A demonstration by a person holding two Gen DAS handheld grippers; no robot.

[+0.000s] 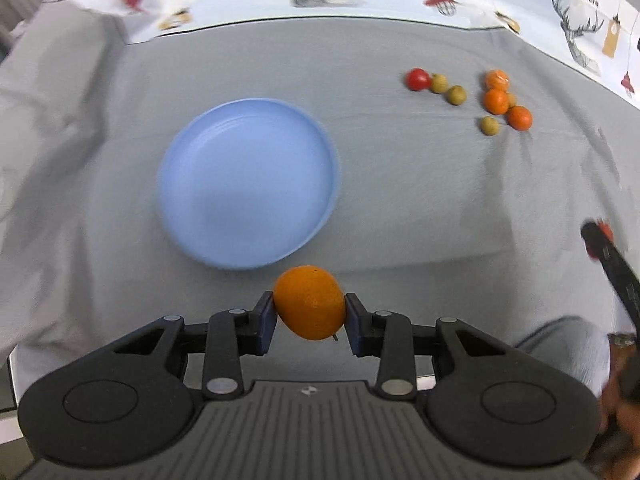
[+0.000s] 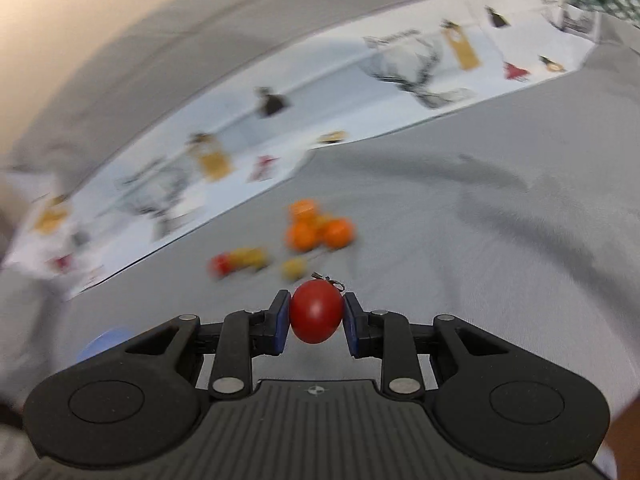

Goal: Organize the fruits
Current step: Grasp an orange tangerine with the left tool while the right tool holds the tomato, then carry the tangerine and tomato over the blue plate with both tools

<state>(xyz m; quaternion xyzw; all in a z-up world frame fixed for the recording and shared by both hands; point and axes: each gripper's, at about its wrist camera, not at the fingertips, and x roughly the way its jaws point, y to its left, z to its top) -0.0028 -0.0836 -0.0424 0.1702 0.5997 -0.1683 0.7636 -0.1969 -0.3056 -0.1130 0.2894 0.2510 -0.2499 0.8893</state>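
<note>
The left gripper (image 1: 310,322) was clamped on a smooth, egg-shaped orange fruit (image 1: 309,303), long axis running diagonally, stem nub poking out low on the right. It sat squarely between the blue pads, above the grey cloth (image 1: 400,200) just short of the blue plate (image 1: 248,184). The right gripper (image 2: 316,318) pinched a glossy red tomato (image 2: 316,312), stem end pointing away.

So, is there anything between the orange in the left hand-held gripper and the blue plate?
Nothing visible. The orange is gripped just short of the plate's near rim, with only bare grey cloth between. The plate is empty.
</note>
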